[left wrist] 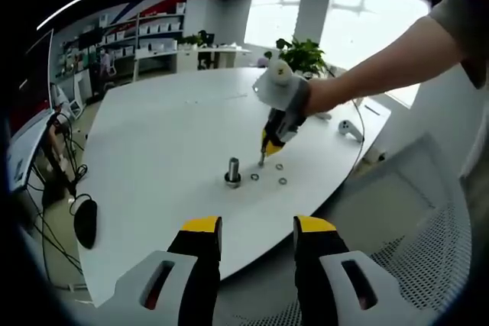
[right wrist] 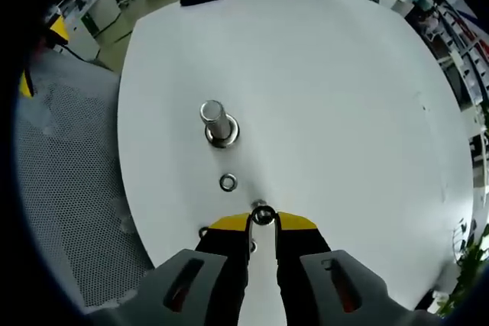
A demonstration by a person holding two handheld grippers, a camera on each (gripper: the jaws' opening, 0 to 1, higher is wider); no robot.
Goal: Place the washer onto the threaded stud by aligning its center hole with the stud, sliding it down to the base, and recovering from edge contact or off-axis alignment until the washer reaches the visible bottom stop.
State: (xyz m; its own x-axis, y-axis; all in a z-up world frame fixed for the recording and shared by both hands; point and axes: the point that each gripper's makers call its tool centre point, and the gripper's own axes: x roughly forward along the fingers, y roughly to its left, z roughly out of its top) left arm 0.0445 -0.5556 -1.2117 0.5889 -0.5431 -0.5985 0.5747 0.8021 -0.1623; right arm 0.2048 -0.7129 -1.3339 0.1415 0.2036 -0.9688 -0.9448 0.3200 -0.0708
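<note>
Pickup step: the right gripper (right wrist: 262,223) pinches 1 washer (right wrist: 262,214) at the worktop (right wrist: 344,112), near the stud (right wrist: 218,121). Next, lift and centre its hole over the stud. Left gripper (left wrist: 258,234) hangs wide.

the white table (right wrist: 344,112) lies bare around the stud (right wrist: 218,121). a loose washer (right wrist: 228,182) lies between it and the right gripper (right wrist: 262,223). open air above.
</note>
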